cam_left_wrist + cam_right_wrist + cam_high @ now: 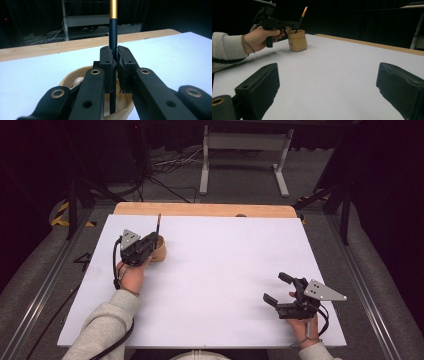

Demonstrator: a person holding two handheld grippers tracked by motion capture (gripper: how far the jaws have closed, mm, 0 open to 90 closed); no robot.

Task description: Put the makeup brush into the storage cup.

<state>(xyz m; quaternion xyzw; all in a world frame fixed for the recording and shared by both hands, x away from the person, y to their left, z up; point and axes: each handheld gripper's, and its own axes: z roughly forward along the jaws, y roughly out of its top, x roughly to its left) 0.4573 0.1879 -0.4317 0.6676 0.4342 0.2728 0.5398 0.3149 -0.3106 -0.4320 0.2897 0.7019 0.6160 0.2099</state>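
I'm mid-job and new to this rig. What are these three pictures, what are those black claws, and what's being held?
There is no robot arm here: a person holds a hand-worked two-jaw gripper in each hand. The high view looks down on the white table from above the person's side. The other two pictures come from cameras riding on the grippers, looking along their black jaws.

On the table stands a tan cup, near the far left corner in the high view. The left gripper is shut on a dark brush with a gold band, which stands upright with its lower end inside the cup. Something pale and rounded also sits in the cup; I can't tell what. The right gripper hovers open near the right edge, holding nothing.
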